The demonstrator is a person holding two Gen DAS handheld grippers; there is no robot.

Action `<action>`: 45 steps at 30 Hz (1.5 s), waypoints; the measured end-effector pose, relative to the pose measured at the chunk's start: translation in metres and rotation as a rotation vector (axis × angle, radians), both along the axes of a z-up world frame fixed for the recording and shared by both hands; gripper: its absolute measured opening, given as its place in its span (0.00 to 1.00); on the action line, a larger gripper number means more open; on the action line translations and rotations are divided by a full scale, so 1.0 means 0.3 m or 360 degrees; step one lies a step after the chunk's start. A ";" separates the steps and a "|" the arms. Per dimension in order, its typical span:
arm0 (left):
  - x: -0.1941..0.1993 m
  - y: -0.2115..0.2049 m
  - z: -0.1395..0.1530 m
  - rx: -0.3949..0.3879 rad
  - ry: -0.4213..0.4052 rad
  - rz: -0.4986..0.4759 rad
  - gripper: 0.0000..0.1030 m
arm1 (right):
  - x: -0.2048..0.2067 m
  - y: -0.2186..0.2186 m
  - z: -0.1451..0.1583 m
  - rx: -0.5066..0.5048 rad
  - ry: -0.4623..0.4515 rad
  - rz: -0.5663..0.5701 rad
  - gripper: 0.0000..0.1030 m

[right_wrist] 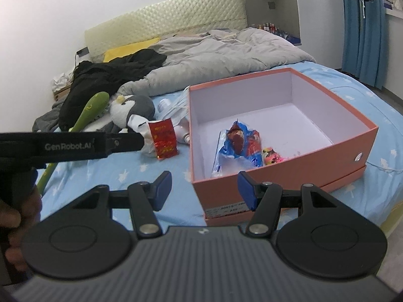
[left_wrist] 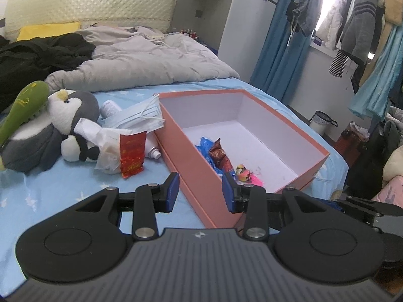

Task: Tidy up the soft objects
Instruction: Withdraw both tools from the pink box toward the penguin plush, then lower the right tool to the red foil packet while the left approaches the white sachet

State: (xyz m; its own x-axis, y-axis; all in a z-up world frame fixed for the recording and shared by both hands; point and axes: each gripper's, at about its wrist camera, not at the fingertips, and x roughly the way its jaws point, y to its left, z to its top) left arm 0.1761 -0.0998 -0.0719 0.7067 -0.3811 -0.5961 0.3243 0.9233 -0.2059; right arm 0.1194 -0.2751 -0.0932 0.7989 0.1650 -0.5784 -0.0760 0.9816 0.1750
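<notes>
An open salmon-pink box [left_wrist: 176, 123] [right_wrist: 297, 166] stands on the blue bed sheet. Inside lie a blue and red snack wrapper [left_wrist: 214, 153] [right_wrist: 239, 143] and a small yellow-pink toy [left_wrist: 245, 173] [right_wrist: 272, 157]. Left of the box lie a grey penguin plush [left_wrist: 68, 110] [right_wrist: 133, 108], a green plush club [left_wrist: 22, 105] [right_wrist: 90, 110], a red packet [left_wrist: 132, 156] [right_wrist: 163, 138] and blue face masks [left_wrist: 136, 118]. My left gripper [left_wrist: 200, 191] is open and empty over the box's near corner. My right gripper [right_wrist: 204, 188] is open and empty before the box.
A grey duvet [left_wrist: 151, 60] [right_wrist: 216, 52] and black clothes [left_wrist: 37, 55] [right_wrist: 108, 73] cover the far half of the bed. White bottles [left_wrist: 110, 107] lie beside the penguin. Clothes hang at the right [left_wrist: 352, 25]. The left gripper's body [right_wrist: 70, 146] crosses the right wrist view.
</notes>
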 end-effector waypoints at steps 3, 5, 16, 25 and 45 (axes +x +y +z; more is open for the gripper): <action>-0.013 0.020 0.003 0.0020 -0.0007 0.0009 0.42 | -0.016 0.022 -0.006 -0.0015 -0.0001 0.0004 0.59; -0.022 0.043 0.006 0.0016 -0.0011 0.0027 0.45 | -0.020 0.039 -0.011 -0.0012 0.0007 0.0021 0.59; -0.090 0.157 -0.001 0.0004 -0.0002 0.0096 0.47 | -0.052 0.145 -0.025 -0.0019 0.0039 0.0113 0.59; -0.131 0.237 -0.031 0.0018 0.0044 0.0155 0.49 | -0.080 0.219 -0.035 -0.0033 0.0062 0.0186 0.59; -0.032 0.342 -0.155 0.0003 0.0141 0.0264 0.50 | 0.015 0.288 -0.091 -0.0055 0.0087 0.0230 0.59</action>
State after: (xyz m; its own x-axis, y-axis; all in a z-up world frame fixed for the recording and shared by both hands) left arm 0.1665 0.0029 -0.1186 0.7045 -0.2626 -0.6593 0.1485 0.9630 -0.2249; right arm 0.1239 -0.1887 -0.1205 0.7356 0.2550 -0.6276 -0.2081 0.9667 0.1489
